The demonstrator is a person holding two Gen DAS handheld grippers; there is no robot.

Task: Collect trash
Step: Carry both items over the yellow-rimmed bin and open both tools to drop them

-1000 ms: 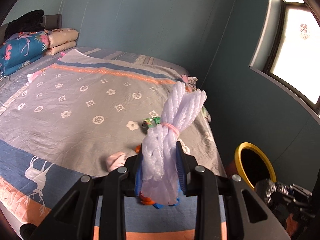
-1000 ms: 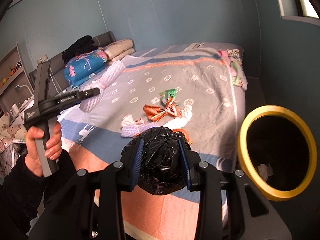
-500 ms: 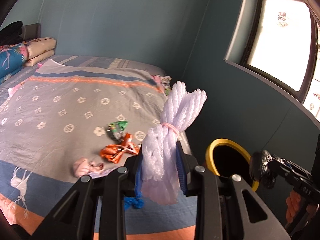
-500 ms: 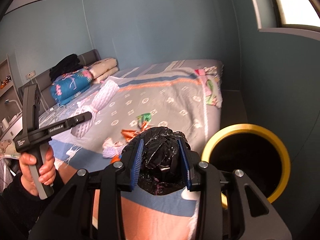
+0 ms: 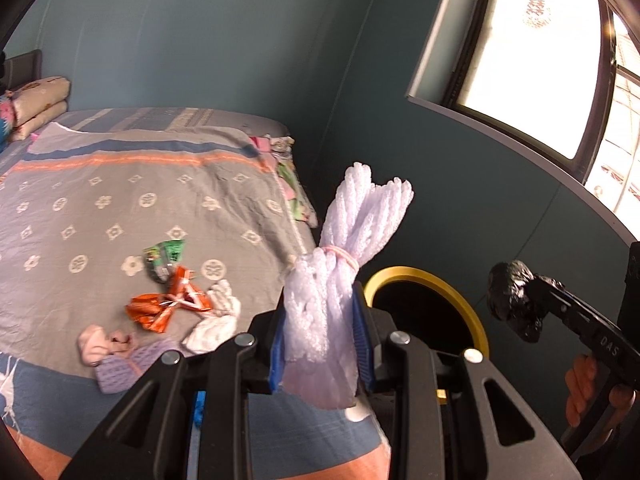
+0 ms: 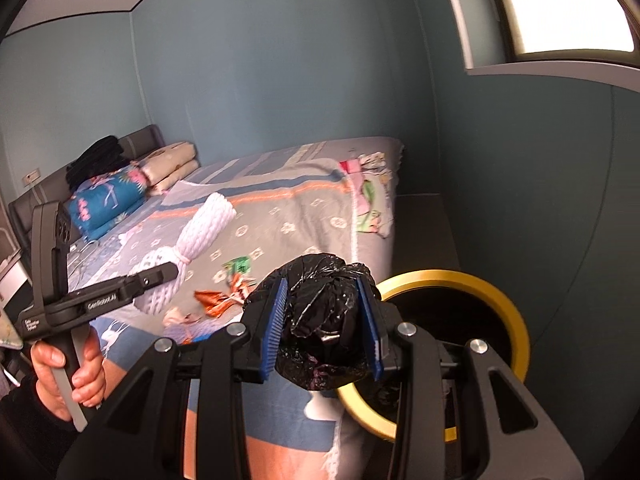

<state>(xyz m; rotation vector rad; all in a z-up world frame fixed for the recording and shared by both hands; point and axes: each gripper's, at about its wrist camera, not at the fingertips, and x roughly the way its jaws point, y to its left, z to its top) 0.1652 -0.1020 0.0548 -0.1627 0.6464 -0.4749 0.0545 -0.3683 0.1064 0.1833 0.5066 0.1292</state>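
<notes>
My left gripper [image 5: 320, 336] is shut on a white foam net bundle [image 5: 344, 248] tied with a pink band, held above the bed's right edge; it also shows in the right wrist view [image 6: 188, 240]. My right gripper [image 6: 324, 320] is shut on a crumpled black plastic bag [image 6: 324, 320], just left of the yellow-rimmed bin [image 6: 516, 320]. In the left wrist view the bag [image 5: 514, 300] hangs to the right of the bin [image 5: 476, 312]. More trash lies on the bed: an orange wrapper [image 5: 168, 304], a green wrapper [image 5: 164, 256], white tissue [image 5: 212, 320], a pink wad [image 5: 100, 344].
The bed [image 5: 100, 200] has a grey patterned cover, with pillows and folded bedding [image 6: 116, 192] at its head. A teal wall [image 5: 460, 208] stands close beside the bin, with a window ledge [image 5: 520, 136] above. A purple net piece [image 5: 128, 364] lies near the bed's front.
Both grippers have swung to the right toward the bin, each still holding its load. The bin's opening now sits closer behind the black bag and the foam bundle.
</notes>
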